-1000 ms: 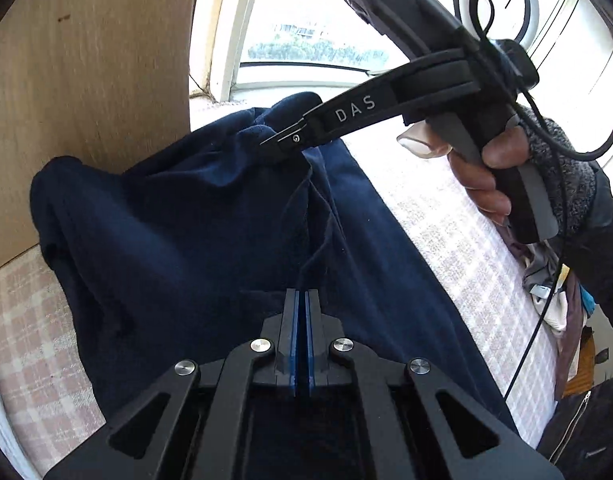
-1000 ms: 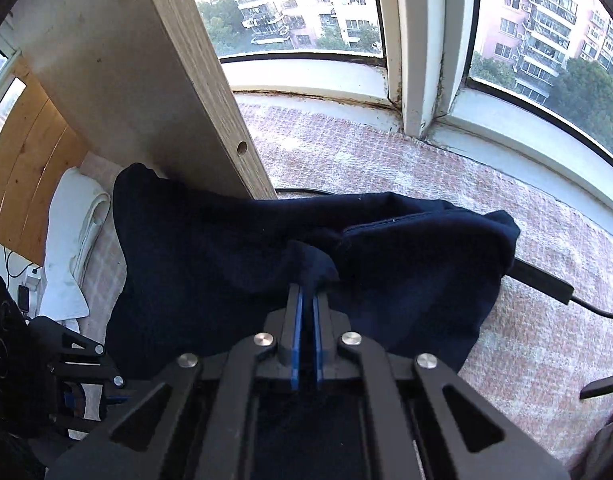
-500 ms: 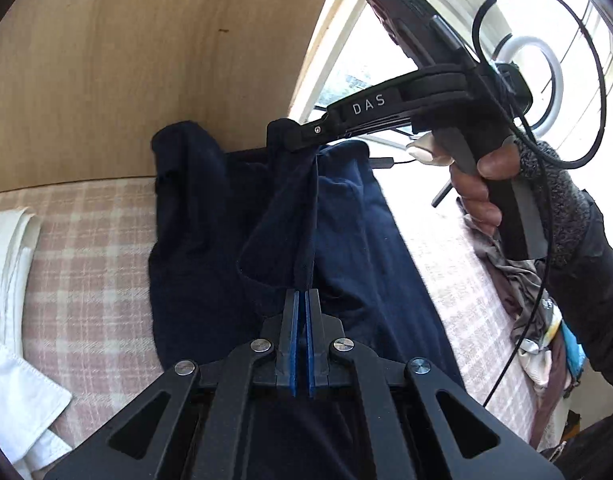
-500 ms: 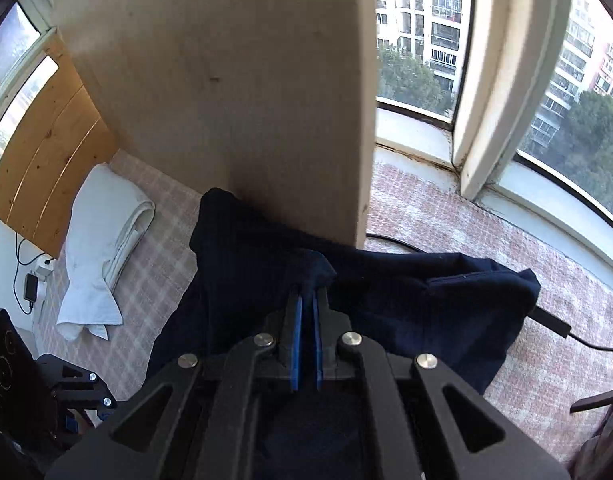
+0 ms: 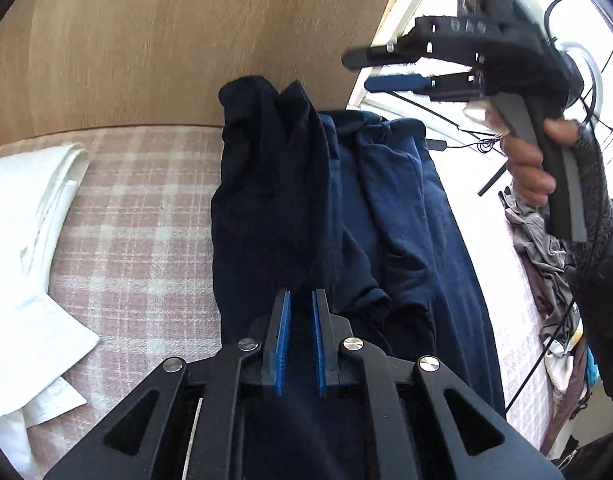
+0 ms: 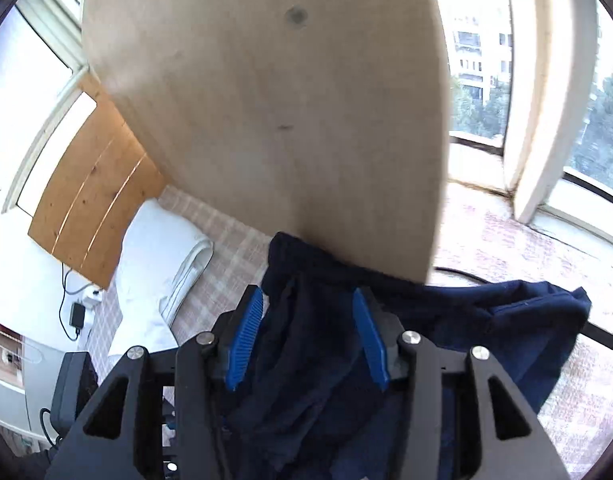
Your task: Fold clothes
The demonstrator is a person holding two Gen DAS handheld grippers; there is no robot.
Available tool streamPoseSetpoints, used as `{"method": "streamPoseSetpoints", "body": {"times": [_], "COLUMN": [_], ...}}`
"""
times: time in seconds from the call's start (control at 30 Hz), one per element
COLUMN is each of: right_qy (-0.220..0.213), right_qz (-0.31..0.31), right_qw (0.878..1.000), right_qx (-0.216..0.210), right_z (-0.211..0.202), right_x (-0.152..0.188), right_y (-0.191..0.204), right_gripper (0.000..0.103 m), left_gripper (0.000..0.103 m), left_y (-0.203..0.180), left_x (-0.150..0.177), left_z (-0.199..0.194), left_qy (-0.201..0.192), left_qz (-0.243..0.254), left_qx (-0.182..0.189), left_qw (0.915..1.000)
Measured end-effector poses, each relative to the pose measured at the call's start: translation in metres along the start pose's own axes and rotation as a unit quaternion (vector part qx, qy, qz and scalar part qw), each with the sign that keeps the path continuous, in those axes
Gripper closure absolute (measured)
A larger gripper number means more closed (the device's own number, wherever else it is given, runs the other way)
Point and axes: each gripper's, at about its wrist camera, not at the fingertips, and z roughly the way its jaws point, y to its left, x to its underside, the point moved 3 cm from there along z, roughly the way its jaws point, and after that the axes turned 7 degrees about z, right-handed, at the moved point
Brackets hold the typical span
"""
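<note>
A navy garment [image 5: 346, 208] lies in a long folded strip on the pink plaid bed [image 5: 146, 216], its far end against a wooden panel [image 5: 146, 40]. My left gripper [image 5: 301, 300] hovers low over its near end. Its jaws are opening, a narrow gap shows between the blue pads [image 5: 283, 332], and a fold of cloth reaches just to their tips. My right gripper [image 5: 354, 70], held by a hand [image 5: 526, 168], hangs above the far end, opening and with nothing in it. In the right wrist view the right gripper [image 6: 306, 296] stands wide over the garment [image 6: 466, 320].
Folded white clothing [image 5: 30, 240] [image 6: 158, 264] lies left of the garment. A heap of other clothes [image 5: 538, 248] sits at the bed's right edge. A black cable [image 6: 602, 336] runs beside the garment near the window sill [image 6: 506, 240]. A wooden headboard [image 6: 86, 200] stands far left.
Both grippers were shut on the navy garment and have let it go. The right jaws spread wide and rose clear. The raised fold has dropped onto the bed.
</note>
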Motion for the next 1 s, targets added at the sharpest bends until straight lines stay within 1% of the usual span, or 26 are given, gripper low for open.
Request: {"method": "streamPoseSetpoints", "body": {"times": [0.07,0.13,0.17,0.2,0.27,0.37,0.4,0.43,0.47,0.5,0.53,0.57,0.6,0.63,0.67,0.7,0.73,0.83,0.9,0.93,0.97,1.0], "right_qy": [0.014,0.038,0.046,0.050,0.058,0.068,0.065,0.059,0.052,0.047,0.042,0.037,0.033,0.035,0.042,0.046,0.044,0.033,0.025,0.019,0.016,0.020], "right_qz": [0.008,0.008,0.004,-0.001,-0.008,-0.012,-0.015,-0.019,-0.023,-0.025,-0.022,-0.020,-0.016,-0.008,0.004,0.014,0.021,0.020,0.010,0.006,0.000,-0.009], "right_qw": [1.000,0.999,0.999,0.998,0.998,0.997,0.998,0.998,0.998,0.998,0.999,0.999,0.999,0.999,0.999,0.998,0.998,0.998,0.999,1.000,1.000,1.000], "right_qx": [0.022,0.025,0.026,0.027,0.026,0.023,0.020,0.019,0.018,0.016,0.011,0.007,0.001,-0.011,-0.028,-0.041,-0.043,-0.039,-0.021,-0.013,-0.004,0.009], "right_z": [0.008,0.024,0.031,0.039,0.052,0.071,0.074,0.075,0.076,0.076,0.075,0.075,0.074,0.073,0.072,0.069,0.065,0.048,0.036,0.030,0.029,0.033], "right_x": [0.008,0.017,0.021,0.023,0.026,0.028,0.028,0.028,0.028,0.028,0.028,0.029,0.029,0.029,0.029,0.028,0.027,0.023,0.022,0.022,0.022,0.024], "right_y": [-0.019,-0.027,-0.028,-0.028,-0.025,-0.022,-0.021,-0.020,-0.019,-0.018,-0.019,-0.019,-0.020,-0.021,-0.022,-0.023,-0.024,-0.020,-0.016,-0.014,-0.013,-0.011], "right_gripper": [0.056,0.056,0.056,0.056,0.056,0.056,0.056,0.056,0.056,0.056,0.056,0.056,0.062,0.085,0.099,0.099,0.100,0.100,0.100,0.100,0.100,0.100], "left_gripper": [0.093,0.079,0.077,0.077,0.077,0.077,0.077,0.077,0.078,0.083,0.096,0.096,0.096,0.097,0.097,0.097,0.097,0.097,0.097,0.097,0.097,0.096], "left_y": [-0.033,-0.062,-0.071,-0.076,-0.082,-0.078,-0.076,-0.073,-0.070,-0.065,-0.060,-0.055,-0.050,-0.044,-0.038,-0.034,-0.031,-0.029,-0.034,-0.036,-0.038,-0.039], "left_x": [-0.007,-0.014,-0.017,-0.020,-0.024,-0.022,-0.020,-0.018,-0.017,-0.017,-0.018,-0.018,-0.018,-0.020,-0.021,-0.022,-0.023,-0.025,-0.026,-0.025,-0.023,-0.020], "left_z": [0.025,0.042,0.050,0.057,0.077,0.095,0.099,0.100,0.099,0.096,0.092,0.088,0.084,0.077,0.069,0.061,0.053,0.035,0.031,0.030,0.034,0.040], "left_qy": [-0.005,-0.003,0.003,0.010,0.033,0.063,0.069,0.071,0.068,0.064,0.059,0.055,0.048,0.037,0.026,0.016,0.007,-0.010,-0.017,-0.016,-0.007,0.007], "left_qz": [0.027,0.074,0.093,0.104,0.110,0.132,0.138,0.140,0.137,0.127,0.118,0.108,0.093,0.070,0.053,0.042,0.034,0.029,0.036,0.042,0.052,0.055], "left_qx": [0.013,0.009,-0.002,-0.007,-0.007,-0.042,-0.058,-0.065,-0.061,-0.052,-0.042,-0.033,-0.017,0.012,0.037,0.055,0.070,0.102,0.122,0.123,0.115,0.115], "left_qw": [0.9995,0.9972,0.9956,0.9945,0.9933,0.9884,0.9864,0.9854,0.9863,0.9884,0.9904,0.9921,0.9944,0.9968,0.9976,0.9975,0.9970,0.9943,0.9918,0.9914,0.9920,0.9918]}}
